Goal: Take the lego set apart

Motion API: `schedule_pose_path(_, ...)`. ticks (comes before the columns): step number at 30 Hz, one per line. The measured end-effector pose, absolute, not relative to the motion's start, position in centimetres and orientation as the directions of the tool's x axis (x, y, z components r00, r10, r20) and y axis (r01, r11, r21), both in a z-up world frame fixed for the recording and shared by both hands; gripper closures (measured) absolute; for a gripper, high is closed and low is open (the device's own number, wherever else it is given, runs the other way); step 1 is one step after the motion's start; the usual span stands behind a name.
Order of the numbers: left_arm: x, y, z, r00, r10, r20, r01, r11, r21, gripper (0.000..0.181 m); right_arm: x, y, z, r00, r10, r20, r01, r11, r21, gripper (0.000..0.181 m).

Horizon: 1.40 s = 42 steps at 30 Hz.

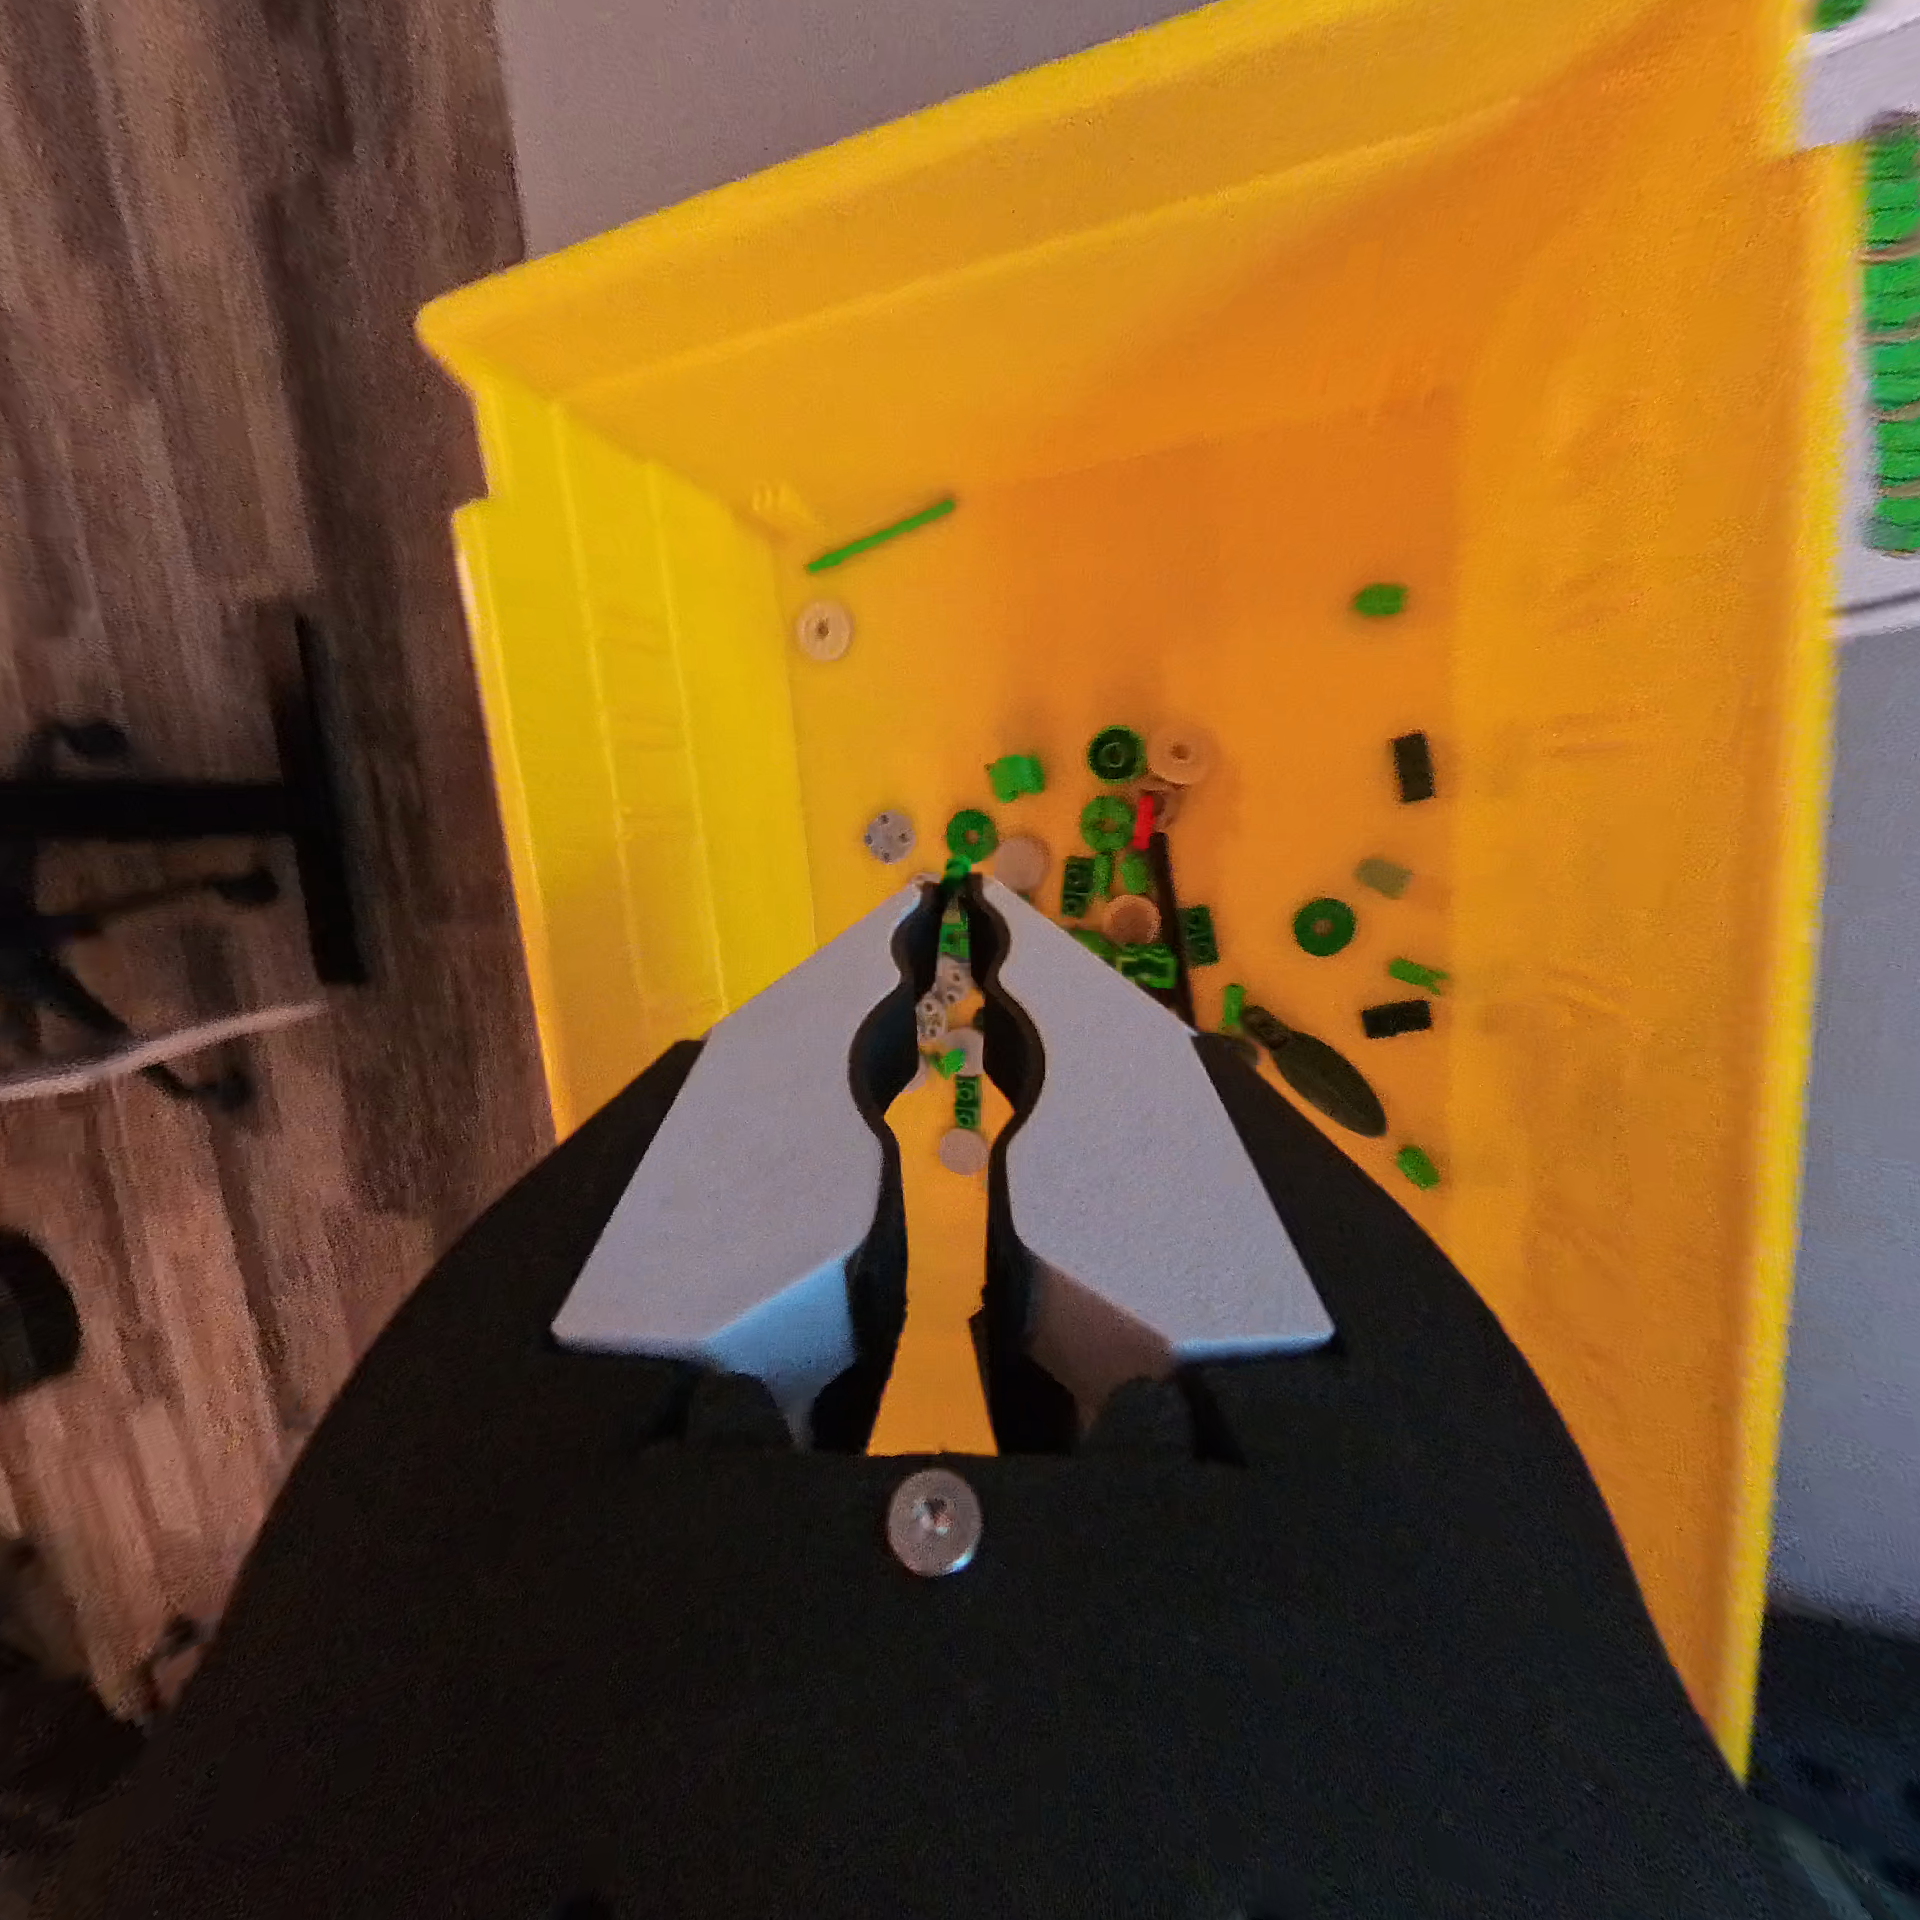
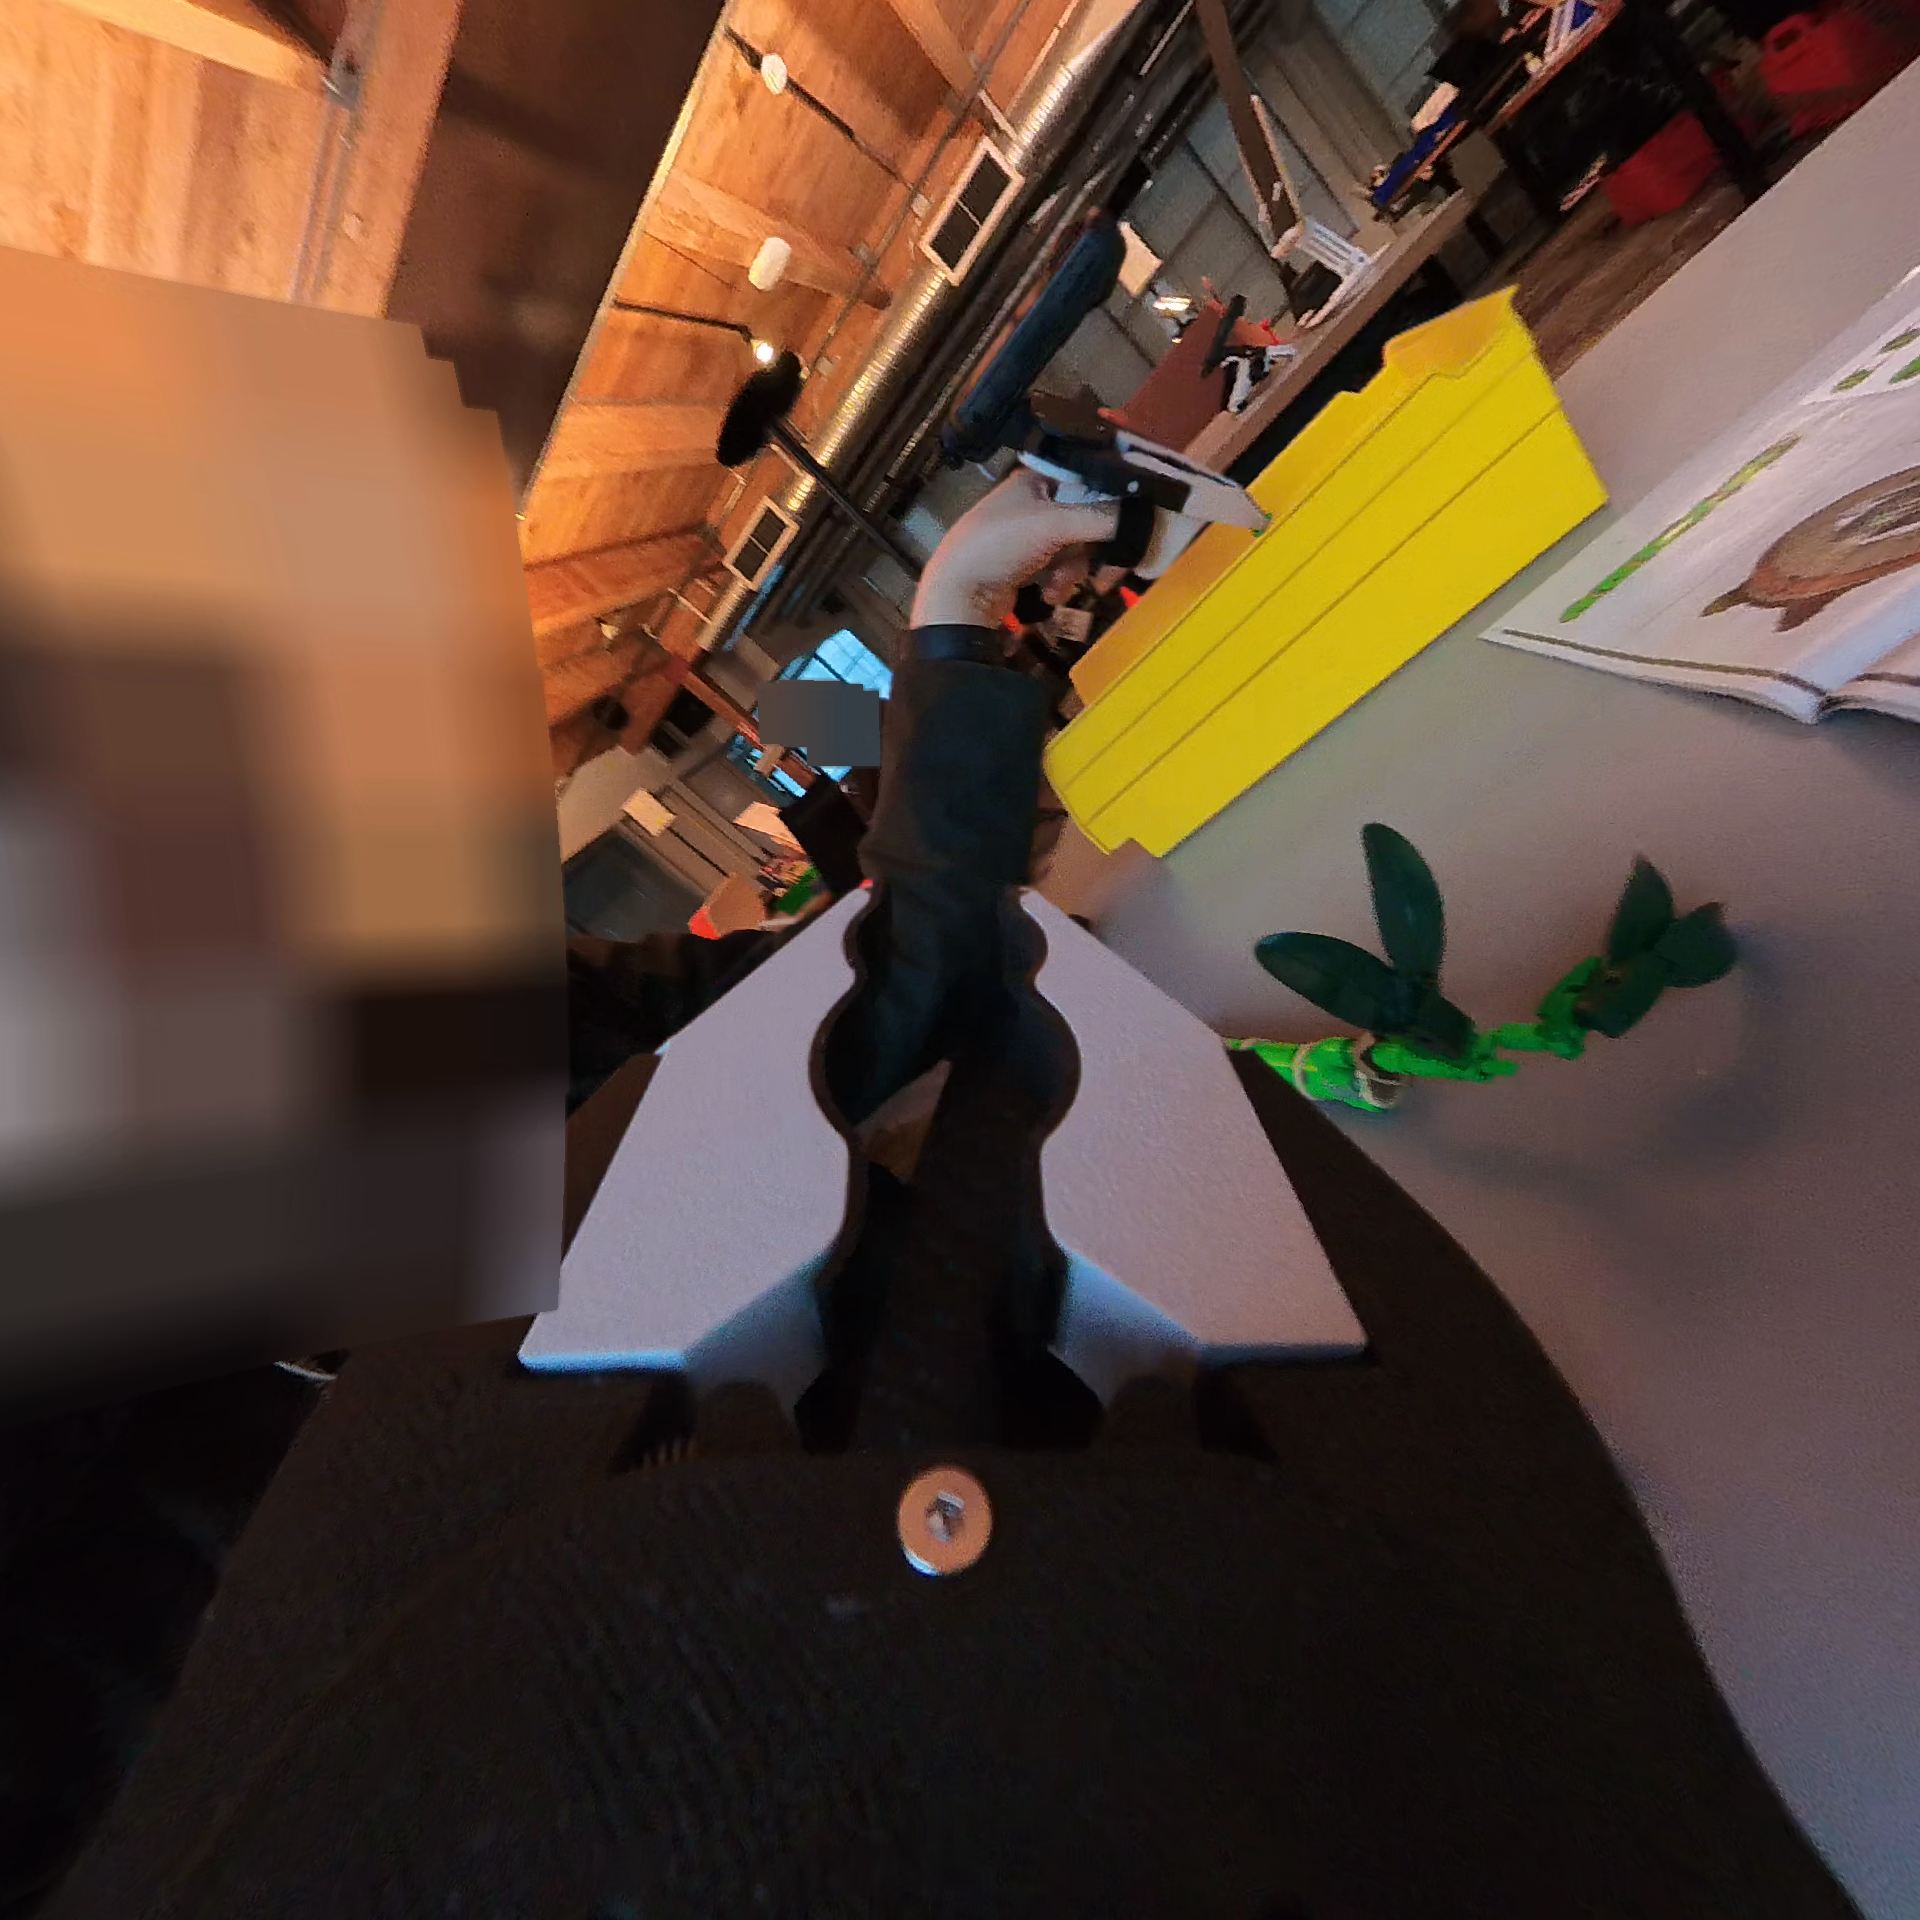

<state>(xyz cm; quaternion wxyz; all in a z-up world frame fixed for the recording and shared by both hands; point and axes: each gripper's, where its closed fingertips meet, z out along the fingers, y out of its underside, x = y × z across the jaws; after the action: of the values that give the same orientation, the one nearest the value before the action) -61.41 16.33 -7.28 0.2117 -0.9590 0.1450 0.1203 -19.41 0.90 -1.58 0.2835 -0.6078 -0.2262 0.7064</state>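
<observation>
**Bin half filled, stem still standing in for the rest**

Gray fingers of the left gripper (image 1: 958, 883) fill the foreground of the left wrist view, pinched nearly together on a small green piece (image 1: 958, 871) right at their tips. They hang over the open yellow bin (image 1: 1143, 312); the right wrist view shows the same gripper (image 2: 1242, 514) just above the bin's near wall (image 2: 1351, 582), with the person's hand (image 2: 1003, 540) around its handle.

Inside the bin lies a good scatter of loose pieces (image 1: 1132, 862): green rounds, tan discs, a few black plates, a dark green leaf and a thin green rod toward the far corner. That points to plenty of dismantling already done, with the pinched piece apparently next to go in.

Work remains. On the gray counter (image 2: 1662, 1299), in front of the bin and well apart from it, a bright green stem (image 2: 1382, 1060) with dark green leaves lies still joined together. An open instruction booklet (image 2: 1766, 582) sits to the bin's right.

The right gripper (image 2: 943, 914) is raised off the counter, its fingers apart and holding nothing, pointing toward the person's dark sleeve (image 2: 951, 790).
</observation>
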Motion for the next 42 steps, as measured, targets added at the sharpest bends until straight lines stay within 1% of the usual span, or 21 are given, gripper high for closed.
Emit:
schedule_pose_path(4,-61.7,16.7,-7.7,0.951,-0.162,-0.262,-0.256,-0.89,-0.377,0.157,-18.0,1.7,-1.8,-0.013,0.727,-0.686,-0.127,-0.682,-0.72,0.164)
schedule_pose_path(6,-61.0,16.9,-7.3,0.957,-0.163,-0.239,-0.25,-0.881,-0.402,0.152,-17.0,2.4,-2.5,0.067,0.747,-0.661,-0.117,-0.652,-0.749,0.163)
schedule_pose_path(8,-61.1,17.3,-6.3,0.951,-0.152,-0.268,-0.26,-0.862,-0.434,0.152,-15.9,3.1,-3.3,0.15,0.776,-0.612,-0.092,-0.606,-0.791,0.163)
schedule_pose_path(10,-60.0,18.1,-4.6,0.951,-0.155,-0.266,-0.276,-0.814,-0.512,0.156,-15.1,3.5,-4.3,0.239,0.814,-0.53,-0.022,-0.541,-0.841,0.161)
schedule_pose_path(12,-56.8,19.3,-1.9,0.96,-0.197,-0.198,-0.279,-0.718,-0.638,0.157,-14.3,3.3,-6.0,0.314,0.873,-0.374,0.115,-0.426,-0.897,0.155)
schedule_pose_path(15,-48.2,20.0,3.5,0.917,-0.4,-0.016,-0.231,-0.496,-0.837,0.158,-13.6,2.5,-9.1,0.333,0.93,-0.154,0.352,-0.274,-0.895,0.153)
schedule_pose_path(18,-37.2,16.8,8.5,0.669,-0.718,0.192,-0.086,-0.332,-0.94,0.153,-14.1,1.5,-10.7,0.282,0.951,-0.128,0.435,-0.246,-0.866,0.152)
schedule_pose_path(20,-31.2,13.7,10.7,0.422,-0.855,0.301,0.036,-0.316,-0.948,0.152,-14.2,1.3,-11.8,0.281,0.951,-0.128,0.482,-0.255,-0.838,0.151)
schedule_pose_path(21,-28.8,12.2,10.9,0.31,-0.888,0.341,0.05,-0.343,-0.938,0.152,-14.1,1.2,-12.3,0.278,0.953,-0.118,0.511,-0.251,-0.822,0.151)
schedule_pose_path(23,-25.4,10.1,9.8,0.17,-0.902,0.396,-0.008,-0.403,-0.915,0.152,-13.8,1.0,-13.3,0.279,0.955,-0.099,0.56,-0.246,-0.791,0.151)
schedule_pose_path(25,-23.5,9.2,8.4,0.116,-0.896,0.428,-0.063,-0.437,-0.897,0.152,-13.4,0.9,-14.1,0.283,0.955,-0.089,0.604,-0.249,-0.757,0.151)
schedule_pose_path(29,-22.3,8.8,7.2,0.097,-0.882,0.461,-0.095,-0.469,-0.878,0.153,-12.7,0.8,-15.7,0.3,0.95,-0.09,0.667,-0.276,-0.692,0.153)
schedule_pose_path(30,-22.3,8.8,7.1,0.097,-0.881,0.463,-0.098,-0.472,-0.876,0.153,-12.7,0.9,-15.5,0.3,0.95,-0.084,0.663,-0.271,-0.698,0.171)
schedule_pose_path(31,-22.2,8.7,7.0,0.098,-0.881,0.464,-0.1,-0.472,-0.876,0.153,-12.6,0.9,-15.4,0.303,0.949,-0.083,0.67,-0.274,-0.69,0.174)
schedule_pose_path(33,-21.9,8.5,6.8,0.094,-0.883,0.461,-0.112,-0.469,-0.876,0.154,-12.9,1.4,-14.2,0.315,0.946,-0.069,0.631,-0.264,-0.73,0.174)
schedule_pose_path(35,-21.4,8.0,6.1,0.087,-0.893,0.443,-0.152,-0.451,-0.879,0.152,-13.9,1.9,-11.2,0.329,0.94,-0.088,0.497,-0.252,-0.83,0.175)
schedule_pose_path(37,-20.7,8.1,5.6,0.106,-0.914,0.392,-0.166,-0.405,-0.899,0.134,-14.6,2.8,-6.8,0.344,0.921,-0.184,0.251,-0.279,-0.927,0.175)
schedule_pose_path(38,-20.4,8.5,5.8,0.131,-0.927,0.352,-0.144,-0.369,-0.918,0.126,-14.7,3.1,-4.5,0.326,0.907,-0.268,0.1,-0.315,-0.944,0.175)
schedule_pose_path(39,-20.1,8.7,6.0,0.15,-0.939,0.309,-0.122,-0.328,-0.937,0.122,-14.7,3.2,-2.3,0.277,0.887,-0.37,-0.054,-0.371,-0.927,0.175)
schedule_pose_path(40,-19.7,8.6,6.0,0.154,-0.949,0.275,-0.112,-0.293,-0.949,0.121,-14.4,3.3,-0.3,0.201,0.859,-0.471,-0.2,-0.435,-0.878,0.175)
schedule_pose_path(42,-18.8,7.6,5.5,0.121,-0.96,0.251,-0.141,-0.267,-0.953,0.124,-13.4,4.0,1.9,0.064,0.786,-0.615,-0.406,-0.543,-0.735,0.175)
